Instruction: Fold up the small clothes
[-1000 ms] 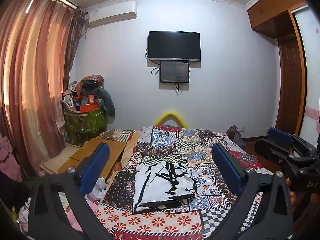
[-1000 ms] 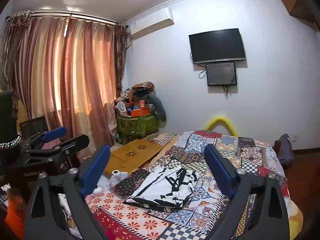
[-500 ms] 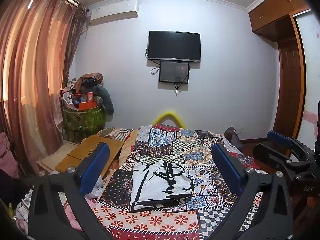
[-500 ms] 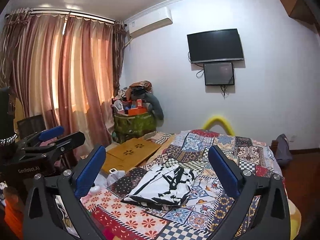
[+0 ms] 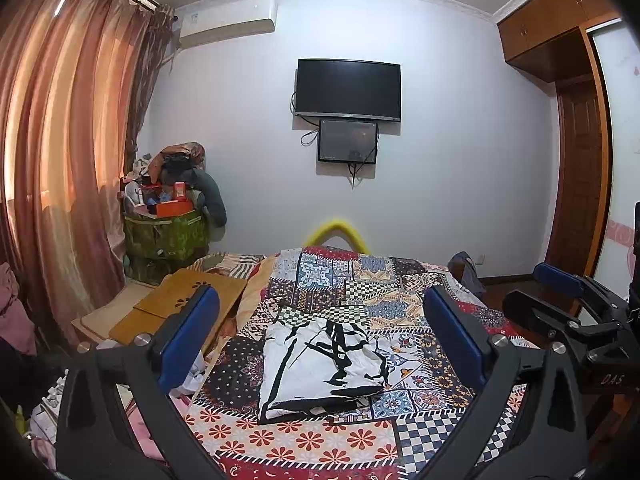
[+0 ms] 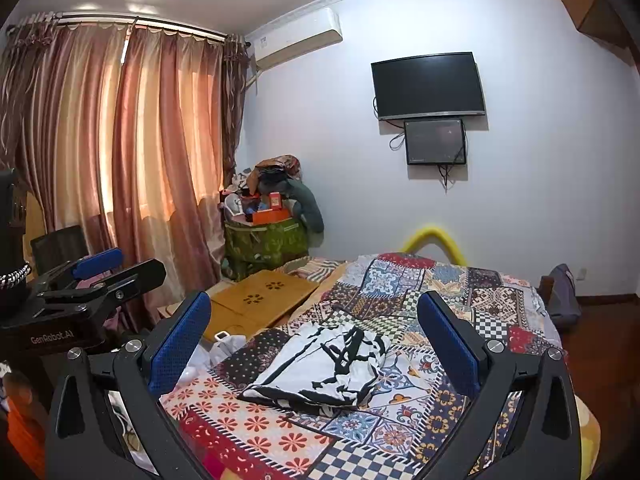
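Folded black-and-white garment [image 5: 320, 364] lies on the patchwork bed [image 5: 304, 440]; both grippers' jaws gape wide, holding nothing.

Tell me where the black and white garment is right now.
The black and white garment lies folded on the patchwork bedspread, centred in both wrist views between the open tongs, nearer the bed's foot, with the wooden lap desk off to its left.

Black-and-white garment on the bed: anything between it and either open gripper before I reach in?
Nothing visible. The black-and-white garment lies alone on the patchwork bedspread; the left gripper and right gripper both face it, open, with only bare bedspread between.
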Demonstrator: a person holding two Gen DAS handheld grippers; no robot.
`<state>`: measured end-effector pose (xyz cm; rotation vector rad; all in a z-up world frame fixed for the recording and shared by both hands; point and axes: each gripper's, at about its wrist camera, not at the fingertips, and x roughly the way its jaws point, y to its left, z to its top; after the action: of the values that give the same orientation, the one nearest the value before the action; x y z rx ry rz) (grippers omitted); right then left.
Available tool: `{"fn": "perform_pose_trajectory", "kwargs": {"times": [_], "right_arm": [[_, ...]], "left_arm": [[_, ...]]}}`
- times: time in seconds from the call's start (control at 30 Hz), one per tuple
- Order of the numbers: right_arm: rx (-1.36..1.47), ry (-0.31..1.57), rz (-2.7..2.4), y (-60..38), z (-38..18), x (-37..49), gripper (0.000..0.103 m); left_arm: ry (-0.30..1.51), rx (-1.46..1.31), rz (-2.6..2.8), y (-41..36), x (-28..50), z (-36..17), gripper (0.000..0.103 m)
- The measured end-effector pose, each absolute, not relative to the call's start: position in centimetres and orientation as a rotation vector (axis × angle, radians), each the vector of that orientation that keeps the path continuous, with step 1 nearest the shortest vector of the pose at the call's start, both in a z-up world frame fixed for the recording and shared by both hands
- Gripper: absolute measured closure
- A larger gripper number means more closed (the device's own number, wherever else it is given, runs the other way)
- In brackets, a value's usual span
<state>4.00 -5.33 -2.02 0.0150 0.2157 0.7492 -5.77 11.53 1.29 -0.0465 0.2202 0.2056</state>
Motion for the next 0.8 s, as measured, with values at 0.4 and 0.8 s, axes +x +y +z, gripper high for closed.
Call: {"fn": "perform_pose_trajectory", "kwargs": {"times": [0.4, 0.8], "right_arm": [[0.02, 0.224, 0.745, -5.48, -1.91, 4.08, 0.001], [0.022, 0.23, 0.737, -5.65, -1.92, 4.1, 0.0]], "left_arm": [[0.231, -0.054, 0.198, 11.44, -5.39, 0.99, 0.0], [0.235, -0.053, 0.191, 11.4, -5.2, 0.99, 0.0]]}}
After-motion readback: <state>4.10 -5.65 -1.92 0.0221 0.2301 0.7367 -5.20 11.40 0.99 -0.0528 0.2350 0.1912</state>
